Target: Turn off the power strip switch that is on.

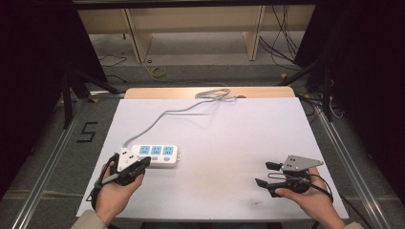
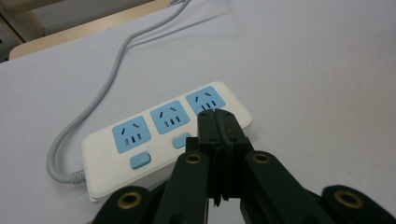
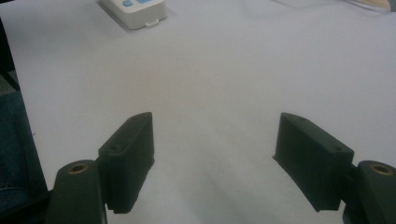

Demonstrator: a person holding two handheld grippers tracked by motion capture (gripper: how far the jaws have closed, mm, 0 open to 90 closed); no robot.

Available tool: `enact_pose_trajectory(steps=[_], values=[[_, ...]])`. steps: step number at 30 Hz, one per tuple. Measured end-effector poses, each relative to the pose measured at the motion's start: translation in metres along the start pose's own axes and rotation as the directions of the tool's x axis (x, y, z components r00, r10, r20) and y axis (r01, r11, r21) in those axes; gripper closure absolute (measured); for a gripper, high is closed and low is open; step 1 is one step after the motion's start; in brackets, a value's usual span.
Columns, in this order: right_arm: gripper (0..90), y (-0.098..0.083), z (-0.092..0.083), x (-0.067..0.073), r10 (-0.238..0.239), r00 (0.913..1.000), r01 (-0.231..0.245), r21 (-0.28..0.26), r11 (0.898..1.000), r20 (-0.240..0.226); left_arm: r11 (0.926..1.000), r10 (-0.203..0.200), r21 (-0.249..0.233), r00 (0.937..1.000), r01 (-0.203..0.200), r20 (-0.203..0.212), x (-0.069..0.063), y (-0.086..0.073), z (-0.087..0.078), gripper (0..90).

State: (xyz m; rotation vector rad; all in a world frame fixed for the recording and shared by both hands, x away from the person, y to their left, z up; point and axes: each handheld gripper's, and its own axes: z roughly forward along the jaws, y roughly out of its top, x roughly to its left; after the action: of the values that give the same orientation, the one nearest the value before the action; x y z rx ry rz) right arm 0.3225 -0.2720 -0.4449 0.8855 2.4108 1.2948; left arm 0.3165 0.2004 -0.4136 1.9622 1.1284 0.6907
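A white power strip [image 1: 156,155] with three blue sockets lies at the left of the white table top, and its grey cable [image 1: 157,119] runs to the far edge. My left gripper [image 1: 144,163] is at the strip's near side. In the left gripper view its jaws are pressed together with nothing between them, and the gripper [image 2: 217,115] has its tips over the power strip [image 2: 112,163] by the rightmost socket. My right gripper [image 1: 266,174] is held low at the near right, apart from the strip. The right gripper [image 3: 212,140] stands wide open over bare table, with the strip's end [image 3: 135,11] far ahead.
The white sheet [image 1: 229,138] covers a wooden table whose far edge [image 1: 167,93] shows. Metal frame rails [image 1: 344,157] run along both sides. A "5" mark [image 1: 87,132] is on the grey floor at the left. Loose cables lie beyond the table.
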Motion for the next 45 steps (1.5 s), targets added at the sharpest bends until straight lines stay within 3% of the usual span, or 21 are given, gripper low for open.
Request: enact_pose_trajectory(steps=[18,45], values=[[28.7,0.0,0.0,0.0,-0.003,1.0,0.003,0.004,1.0,-0.002,0.9939,-0.023,0.108,0.9997,0.023,-0.009,0.012,0.013,0.019,89.9],[28.7,0.0,0.001,0.0,-0.007,1.0,0.007,0.007,1.0,-0.006,0.9859,-0.027,0.165,0.9995,0.029,-0.014,0.02,0.024,0.035,89.9]])
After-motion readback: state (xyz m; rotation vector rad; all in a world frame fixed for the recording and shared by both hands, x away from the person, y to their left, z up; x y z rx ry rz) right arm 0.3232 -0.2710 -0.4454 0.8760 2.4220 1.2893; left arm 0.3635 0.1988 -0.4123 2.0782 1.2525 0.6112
